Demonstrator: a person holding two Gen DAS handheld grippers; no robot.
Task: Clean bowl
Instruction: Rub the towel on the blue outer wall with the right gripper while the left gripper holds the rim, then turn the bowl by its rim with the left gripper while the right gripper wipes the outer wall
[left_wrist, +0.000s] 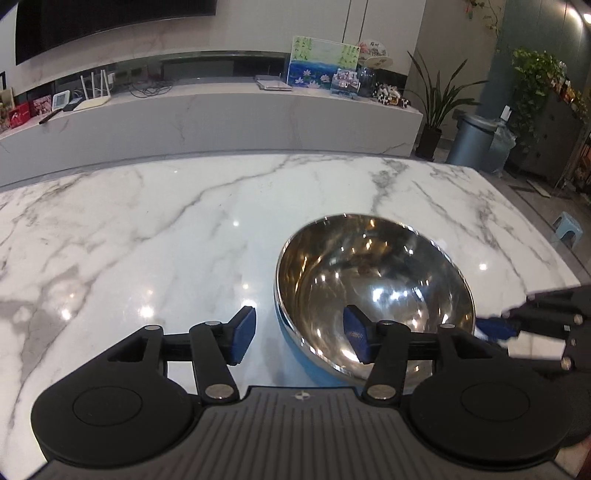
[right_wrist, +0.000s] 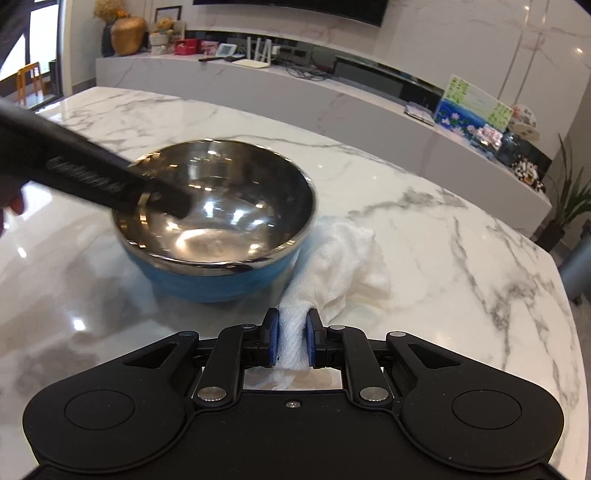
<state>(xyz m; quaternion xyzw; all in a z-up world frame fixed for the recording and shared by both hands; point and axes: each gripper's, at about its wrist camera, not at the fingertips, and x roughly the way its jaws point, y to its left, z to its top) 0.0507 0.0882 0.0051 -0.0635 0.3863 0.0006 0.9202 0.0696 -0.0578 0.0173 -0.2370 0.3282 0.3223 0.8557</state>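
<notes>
A bowl (left_wrist: 373, 291), shiny steel inside and blue outside, stands on the marble table (left_wrist: 147, 240). My left gripper (left_wrist: 300, 334) is open and straddles the bowl's near left rim: one blue pad is inside the bowl, the other outside, and neither presses the wall. In the right wrist view the bowl (right_wrist: 214, 221) sits ahead and to the left, with one of the left gripper's fingers (right_wrist: 173, 203) reaching into it. My right gripper (right_wrist: 291, 336) is shut on a white paper towel (right_wrist: 343, 258) that trails onto the table beside the bowl's right side. The right gripper (left_wrist: 509, 317) also shows at the right edge.
A long marble ledge (left_wrist: 221, 114) behind the table carries a router, cards and pictures. A grey bin (left_wrist: 469, 140), potted plants (left_wrist: 436, 107) and a small blue stool (left_wrist: 569, 230) stand past the table's right edge. A hand (right_wrist: 11, 206) shows at the left.
</notes>
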